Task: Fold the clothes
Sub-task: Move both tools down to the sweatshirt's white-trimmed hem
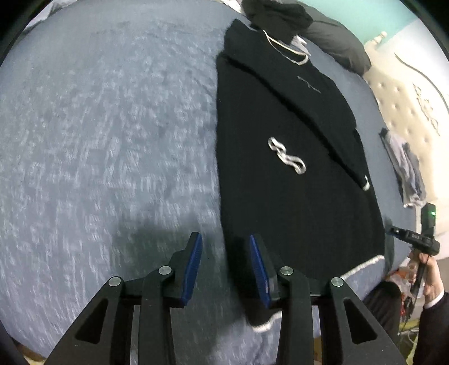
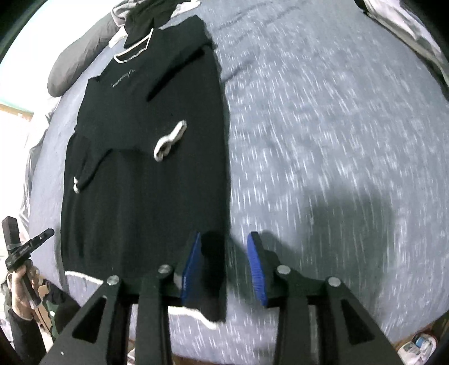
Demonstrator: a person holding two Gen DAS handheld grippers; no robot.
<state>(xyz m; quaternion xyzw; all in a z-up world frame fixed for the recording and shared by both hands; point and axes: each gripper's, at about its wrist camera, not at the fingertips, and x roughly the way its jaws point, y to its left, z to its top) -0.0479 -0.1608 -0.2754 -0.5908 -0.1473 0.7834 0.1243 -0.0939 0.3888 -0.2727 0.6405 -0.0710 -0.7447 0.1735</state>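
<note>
Left wrist view is blurred by motion over most of the grey-blue bedspread, so its texture is seen only as streaks. A black sweater is laid flat on the bed, right of the middle, with its white-edged collar at the far end and its white-edged hem at the near end. One sleeve is folded across the chest, and its white cuff lies crumpled on the middle of the body. A small pale print is seen on the chest, but it is too small and blurred to be read. The near corner of the hem is partly hidden behind the right finger of the left gripper. The jaws of this gripper are parted and nothing is pressed between the blue pads; only bedspread and the sweater's edge are seen in the gap.

At the far right edge, a hand with the other tool is cut off by the frame.

From the right wrist view, the right gripper is also released: its pads stand apart, with the sweater's edge below them, not clamped. A dark pillow and a dark pile of clothes lie beyond the collar, partly cut off. A packet at the lower right corner carries a label that cannot be read.
</note>
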